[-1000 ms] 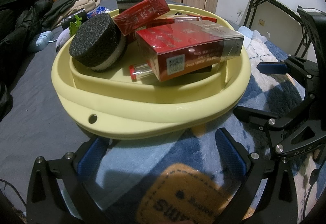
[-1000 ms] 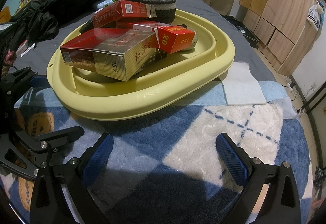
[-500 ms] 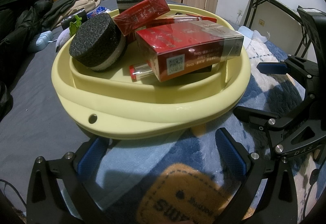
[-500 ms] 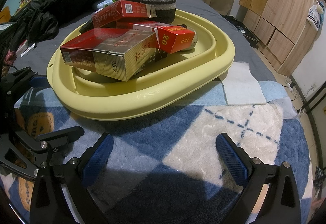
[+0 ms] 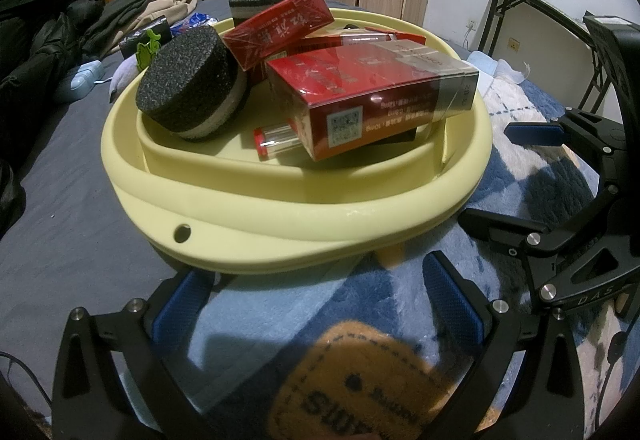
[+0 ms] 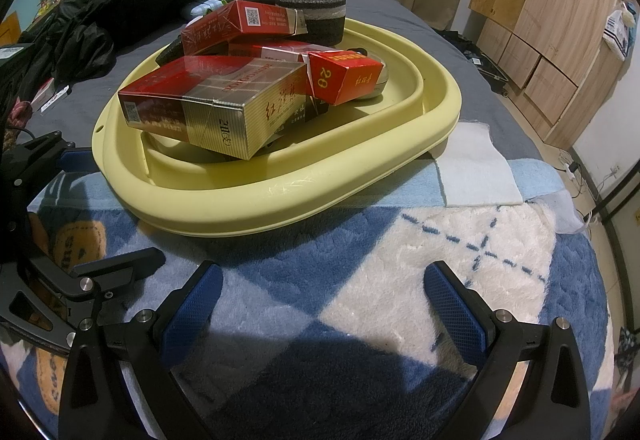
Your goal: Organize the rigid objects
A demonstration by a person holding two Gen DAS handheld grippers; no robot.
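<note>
Resting: both tools sit low on the bed's blue-and-white blanket (image 6: 420,240), just short of the yellow tray (image 5: 280,216), which lies toward the bed's near edge.
Left tool (image 5: 316,304): jaws spread wide, holding nothing, near the tray's rim.
Round sponge puck (image 5: 188,84): at the tray's left side, tilted against the inner wall; likely light, squashy at the waist, so pinch across its flat faces.
Large red carton (image 5: 372,96): on top of the pile at the tray's near side, tilted; stiff, light, its wrap probably slick. Take it across the narrow sides.
Small red pack (image 6: 344,76): toward the tray's right edge, leaning on the pile.
Right tool (image 6: 324,304): jaws wide apart, empty, clear of the tray.
</note>
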